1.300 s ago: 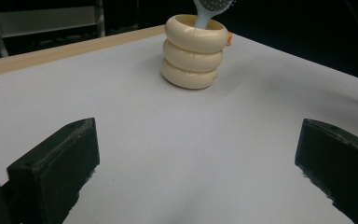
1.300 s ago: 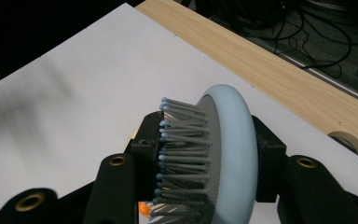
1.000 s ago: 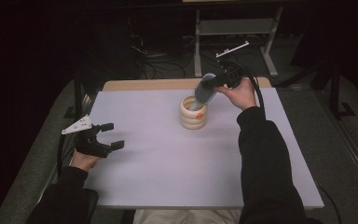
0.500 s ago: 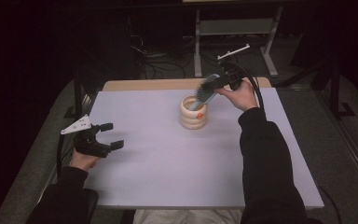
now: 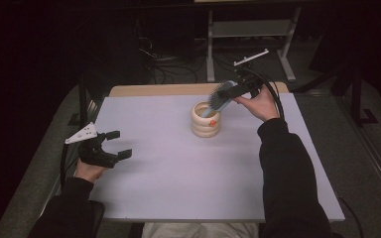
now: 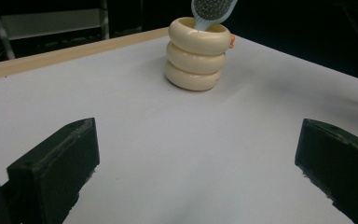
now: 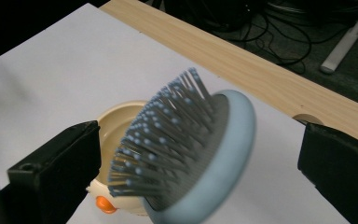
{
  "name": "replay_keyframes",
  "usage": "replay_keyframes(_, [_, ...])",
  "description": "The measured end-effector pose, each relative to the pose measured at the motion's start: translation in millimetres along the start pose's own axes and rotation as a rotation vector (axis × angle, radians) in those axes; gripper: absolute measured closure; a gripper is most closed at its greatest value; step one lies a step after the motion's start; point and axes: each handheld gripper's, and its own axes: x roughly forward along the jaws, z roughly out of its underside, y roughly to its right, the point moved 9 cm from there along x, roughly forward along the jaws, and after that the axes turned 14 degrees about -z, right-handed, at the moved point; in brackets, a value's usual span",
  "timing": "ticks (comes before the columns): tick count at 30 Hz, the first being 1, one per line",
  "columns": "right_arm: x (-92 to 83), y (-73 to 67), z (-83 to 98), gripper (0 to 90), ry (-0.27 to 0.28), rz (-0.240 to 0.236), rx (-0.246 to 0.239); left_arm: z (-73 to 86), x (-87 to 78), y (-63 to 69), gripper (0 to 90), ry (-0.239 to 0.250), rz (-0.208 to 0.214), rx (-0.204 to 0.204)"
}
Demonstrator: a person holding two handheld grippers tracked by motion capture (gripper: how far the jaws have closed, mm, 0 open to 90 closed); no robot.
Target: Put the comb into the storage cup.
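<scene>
A pale blue hairbrush (image 5: 222, 95) with grey bristles stands handle-down in a cream ribbed cup (image 5: 206, 120) at the back middle of the white table (image 5: 178, 183). My right gripper (image 5: 228, 90) is around the brush head (image 7: 191, 154). Its jaws have just been opening and now stand wide on either side, clear of the brush. Below the bristles is the cup's rim (image 7: 116, 122). My left gripper (image 5: 121, 144) rests open and empty at the table's left edge. It faces the cup (image 6: 196, 53) and the brush (image 6: 212, 9) from a distance, its jaws (image 6: 198, 158) far apart.
A bare wooden strip (image 5: 163, 90) runs along the table's far edge. Behind it, on the dark floor, are cables and a grey metal stand (image 5: 250, 29). The cup has a small orange knob (image 7: 103, 204) on its side.
The right gripper's jaws have opened off the brush head, which now leans in the cup by itself. The left gripper has not moved.
</scene>
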Motion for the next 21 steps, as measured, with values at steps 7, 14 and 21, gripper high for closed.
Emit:
replay_keyframes(7, [-9.8, -0.7, 4.0, 0.0, 0.043, 0.017, -0.028, 0.9, 0.4, 1.1, 0.0, -0.003, 0.005, 0.001])
replay_keyframes(14, [-17.9, -3.3, 9.8, 0.0, 0.076, 0.022, -0.052, 1.5, 0.9, 1.4, 0.0, -0.005, 0.005, 0.001])
replay_keyframes(21, [-26.9, -5.2, 20.4, 0.0, 0.081, 0.024, -0.057, 1.7, 0.6, 1.2, 0.0, -0.005, 0.007, 0.002])
